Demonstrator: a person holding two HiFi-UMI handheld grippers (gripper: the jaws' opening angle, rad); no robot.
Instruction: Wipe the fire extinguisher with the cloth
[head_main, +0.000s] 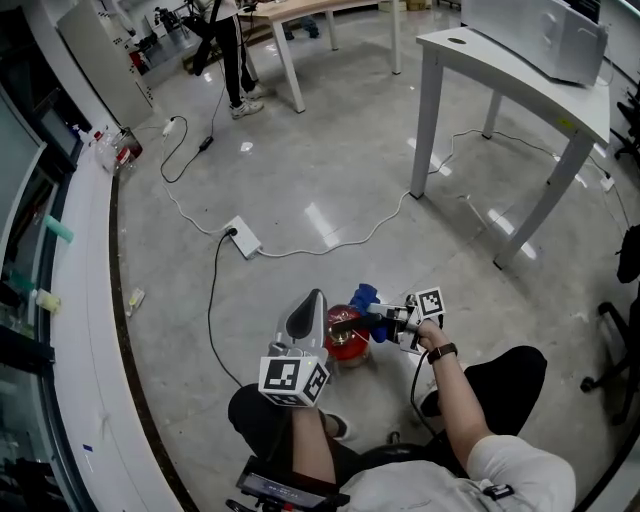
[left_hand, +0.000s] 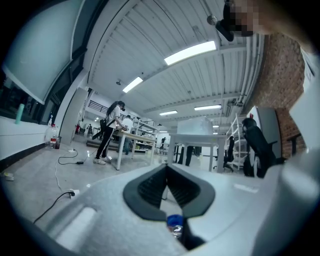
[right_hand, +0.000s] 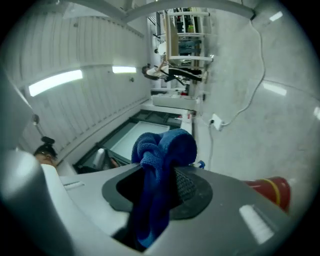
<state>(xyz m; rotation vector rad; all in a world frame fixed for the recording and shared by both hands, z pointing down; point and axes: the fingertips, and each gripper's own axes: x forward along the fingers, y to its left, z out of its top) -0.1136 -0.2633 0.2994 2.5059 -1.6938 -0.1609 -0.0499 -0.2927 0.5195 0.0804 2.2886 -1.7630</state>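
Observation:
A red fire extinguisher stands on the grey floor just in front of the person's knees; its red body with a yellow band shows at the lower right of the right gripper view. My right gripper is level with its top, on its right side, and is shut on a bunched blue cloth that sticks out past the jaws. My left gripper is to the left of the extinguisher, tilted upward, jaws shut with nothing between them.
A white power strip with a long white cable lies on the floor ahead. A white table stands at the back right and a person stands far off. A curved ledge runs along the left; an office chair is at the right.

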